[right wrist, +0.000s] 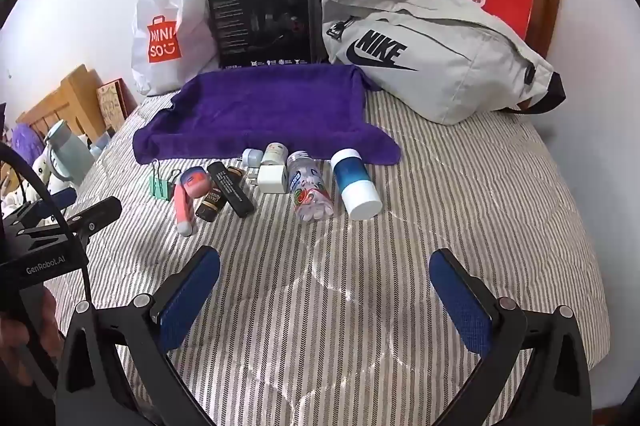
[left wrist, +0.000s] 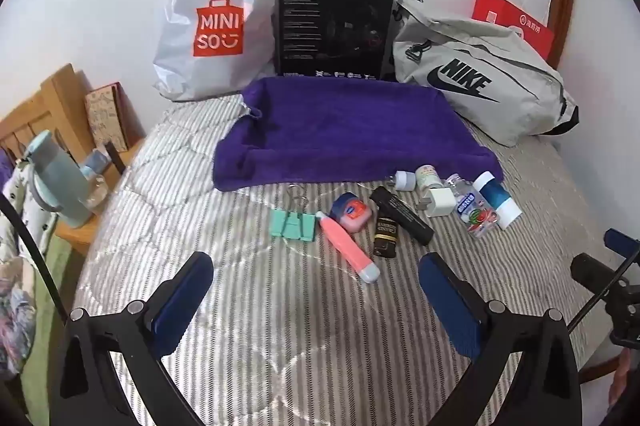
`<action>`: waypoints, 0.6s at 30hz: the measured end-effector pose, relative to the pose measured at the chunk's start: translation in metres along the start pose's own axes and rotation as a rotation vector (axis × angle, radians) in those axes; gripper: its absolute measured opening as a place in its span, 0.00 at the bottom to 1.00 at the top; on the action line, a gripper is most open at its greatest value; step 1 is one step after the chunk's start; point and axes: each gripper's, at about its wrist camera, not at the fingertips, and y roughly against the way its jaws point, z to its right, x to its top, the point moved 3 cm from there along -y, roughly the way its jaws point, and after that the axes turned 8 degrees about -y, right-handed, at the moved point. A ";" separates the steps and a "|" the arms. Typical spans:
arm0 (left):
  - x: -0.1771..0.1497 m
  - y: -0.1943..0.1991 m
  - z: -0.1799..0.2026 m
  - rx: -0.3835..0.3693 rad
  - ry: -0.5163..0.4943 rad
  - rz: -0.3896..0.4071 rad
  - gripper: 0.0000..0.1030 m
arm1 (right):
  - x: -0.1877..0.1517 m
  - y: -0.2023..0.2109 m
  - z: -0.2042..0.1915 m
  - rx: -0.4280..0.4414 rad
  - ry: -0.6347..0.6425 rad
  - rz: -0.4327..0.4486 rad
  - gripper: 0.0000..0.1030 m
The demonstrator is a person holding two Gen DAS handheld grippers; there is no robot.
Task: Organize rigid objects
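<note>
Both claws are held wide apart above a bed covered with a grey-and-white striped quilt [left wrist: 280, 326], and nothing is gripped by either. The left claw [left wrist: 316, 278] is seen over bare quilt just short of the small objects; the right claw [right wrist: 324, 278] is seen over bare quilt as well, nearer the white-capped blue cylindrical container [right wrist: 355, 181].

The objects are laid in a loose row along the near edge of a folded purple towel [left wrist: 344, 129]. From left to right are found a mint-green binder clip [left wrist: 293, 224], a pink tube with a pale cap [left wrist: 347, 250], a small round blue-lidded pink tin [left wrist: 352, 213], a dark brown gold-lettered packet [left wrist: 386, 234], a long black rectangular stick [left wrist: 402, 216], a white plug adapter [left wrist: 439, 202] and a clear plastic bottle with a colourful label [left wrist: 474, 211]. The tin is touched by the pink tube.

Behind the towel, a white Miniso plastic bag [left wrist: 216, 21], a black Hecate box [left wrist: 334, 25] and a grey Nike bag [left wrist: 480, 73] are propped against the wall.
</note>
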 end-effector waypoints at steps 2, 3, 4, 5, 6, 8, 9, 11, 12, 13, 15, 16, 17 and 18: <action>0.001 0.003 -0.007 0.001 -0.003 0.014 1.00 | -0.001 -0.004 -0.004 0.002 -0.002 -0.003 1.00; 0.000 0.005 -0.007 0.007 -0.008 0.023 1.00 | -0.001 -0.007 -0.007 0.003 -0.001 -0.005 1.00; 0.000 0.007 -0.001 0.024 -0.019 0.023 1.00 | 0.002 -0.002 -0.002 0.024 -0.017 0.008 1.00; 0.000 0.011 0.001 0.028 -0.018 0.029 1.00 | 0.002 0.000 -0.001 0.024 -0.017 0.011 1.00; -0.001 0.013 0.001 0.032 -0.023 0.029 1.00 | 0.001 0.004 0.000 0.021 -0.024 0.013 1.00; 0.000 0.016 0.003 0.042 -0.039 0.021 1.00 | 0.002 0.007 0.002 0.021 -0.023 0.014 1.00; 0.000 0.017 0.004 0.045 -0.044 0.015 1.00 | 0.002 0.009 0.003 0.019 -0.021 0.013 1.00; -0.002 0.016 0.007 0.050 -0.049 0.011 1.00 | 0.001 0.012 0.000 0.007 -0.012 0.017 1.00; -0.002 0.017 0.007 0.050 -0.047 0.013 1.00 | 0.001 0.015 0.001 0.007 -0.009 0.021 1.00; -0.003 0.016 0.007 0.048 -0.043 0.011 1.00 | 0.001 0.019 0.002 0.007 -0.009 0.024 1.00; -0.002 0.017 0.009 0.032 -0.045 0.008 1.00 | 0.002 0.014 0.002 0.003 -0.028 0.019 1.00; -0.002 0.018 0.009 0.028 -0.044 0.007 1.00 | 0.002 0.015 0.003 0.003 -0.032 0.018 1.00; -0.002 0.018 0.009 0.029 -0.041 0.005 1.00 | 0.002 0.016 0.004 0.002 -0.035 0.021 1.00; -0.002 0.018 0.009 0.026 -0.039 0.004 1.00 | 0.002 0.017 0.005 0.003 -0.035 0.023 1.00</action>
